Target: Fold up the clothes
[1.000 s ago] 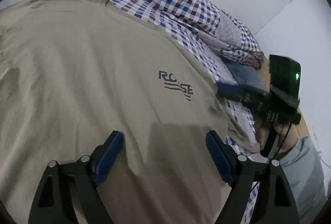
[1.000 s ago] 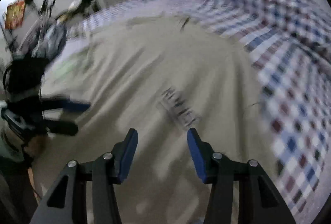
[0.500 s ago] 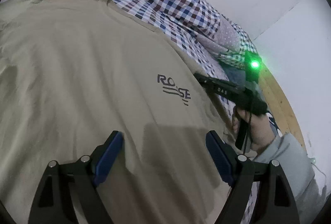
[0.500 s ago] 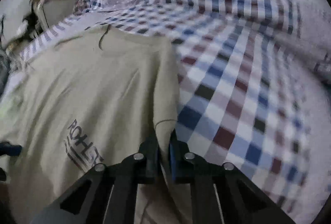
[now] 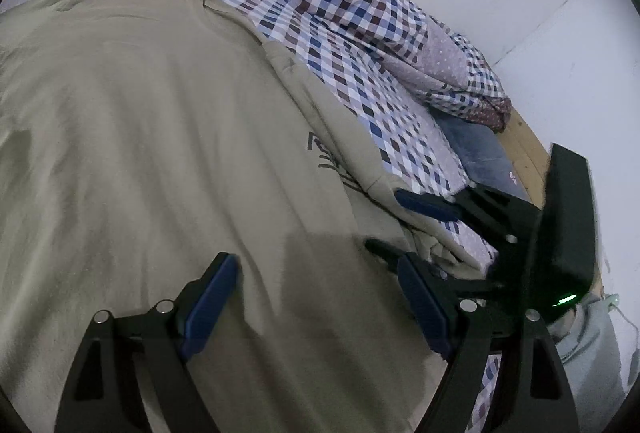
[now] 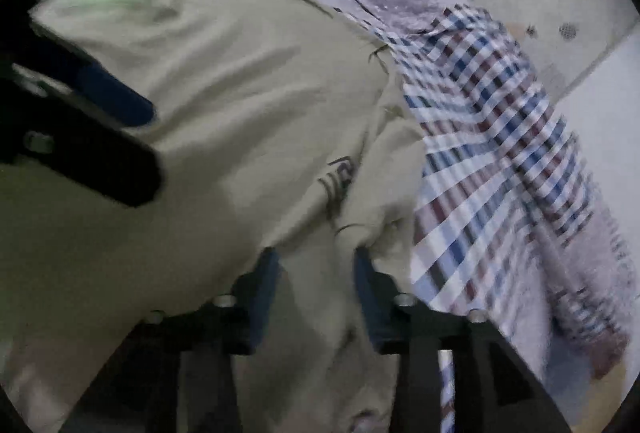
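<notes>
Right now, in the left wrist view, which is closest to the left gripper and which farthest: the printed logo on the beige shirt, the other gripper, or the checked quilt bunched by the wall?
1. The right gripper, just right of the left gripper, fingers opening over the shirt's folded edge.
2. The printed logo, farther up, partly covered by the fold.
3. The checked quilt, bunched upper right against the wall.

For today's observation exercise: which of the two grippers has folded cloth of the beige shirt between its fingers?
The right gripper: its opening jaws straddle the beige shirt's folded-over side. The left gripper hovers wide open over flat cloth.
</notes>
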Demonstrator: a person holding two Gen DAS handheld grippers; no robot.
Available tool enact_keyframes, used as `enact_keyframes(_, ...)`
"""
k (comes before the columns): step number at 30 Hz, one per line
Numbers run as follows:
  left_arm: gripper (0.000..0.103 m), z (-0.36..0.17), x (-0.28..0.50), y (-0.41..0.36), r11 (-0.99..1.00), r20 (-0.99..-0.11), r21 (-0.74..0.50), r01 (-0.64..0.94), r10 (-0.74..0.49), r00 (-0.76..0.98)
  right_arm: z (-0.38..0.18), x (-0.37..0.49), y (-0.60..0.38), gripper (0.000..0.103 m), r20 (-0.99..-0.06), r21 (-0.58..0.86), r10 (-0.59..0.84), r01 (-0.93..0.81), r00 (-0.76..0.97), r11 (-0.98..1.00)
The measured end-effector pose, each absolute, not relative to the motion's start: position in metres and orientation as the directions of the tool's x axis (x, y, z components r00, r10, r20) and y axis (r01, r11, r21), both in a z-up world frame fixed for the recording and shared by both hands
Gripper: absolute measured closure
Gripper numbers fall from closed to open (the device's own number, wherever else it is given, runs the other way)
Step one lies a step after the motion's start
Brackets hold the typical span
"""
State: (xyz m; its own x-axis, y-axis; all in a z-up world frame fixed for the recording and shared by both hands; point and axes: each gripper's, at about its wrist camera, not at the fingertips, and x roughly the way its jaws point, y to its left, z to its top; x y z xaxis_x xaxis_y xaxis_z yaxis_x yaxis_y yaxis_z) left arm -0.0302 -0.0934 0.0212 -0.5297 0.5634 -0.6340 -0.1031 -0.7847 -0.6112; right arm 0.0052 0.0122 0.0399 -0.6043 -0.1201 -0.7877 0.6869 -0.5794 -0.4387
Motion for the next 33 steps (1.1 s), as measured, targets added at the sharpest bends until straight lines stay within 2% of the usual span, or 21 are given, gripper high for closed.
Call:
enact_keyframes(4,0.017,0.021,-0.031,-0.094,-0.782,-0.633,-0.615,-0.1,0.566,-0.528,0.068,0.008,0.038,0.055,-0.842,-0.132,-0.321,0.743,-0.433,-0.656)
enact_keyframes(7,0.017,0.02,-0.031,-0.095,-0.78,-0.631,-0.618,-0.099,0.567,-0.529,0.084,-0.002,0.066,0.055,-0.807,0.057,-0.457,0.721,-0.374,-0.691)
enact_keyframes(10,0.017,0.02,-0.03,-0.095,-0.78,-0.631,-0.618,-0.097,0.566,-0.531,0.09,-0.033,0.098,0.055,-0.767,0.153,-0.494,0.631,-0.409,-0.761)
enact_keyframes(16,0.017,0.019,-0.03,-0.092,-0.783,-0.633,-0.614,-0.094,0.56,-0.535,0.073,-0.096,0.094,0.056,-0.818,0.098,-0.413,0.609,-0.401,-0.787)
enact_keyframes(20,0.017,0.019,-0.03,-0.092,-0.782,-0.632,-0.617,-0.094,0.562,-0.534,0.05,-0.109,0.065,0.061,-0.884,0.013,-0.325,0.677,-0.337,-0.736)
enact_keyframes(25,0.017,0.018,-0.03,-0.091,-0.78,-0.631,-0.619,-0.094,0.565,-0.532,0.041,-0.105,0.051,0.066,-0.894,-0.06,-0.273,0.699,-0.355,-0.712)
enact_keyframes(33,0.017,0.018,-0.029,-0.091,-0.775,-0.629,-0.626,-0.087,0.567,-0.531,0.046,-0.124,0.071,0.067,-0.886,0.075,-0.347,0.643,-0.309,-0.762)
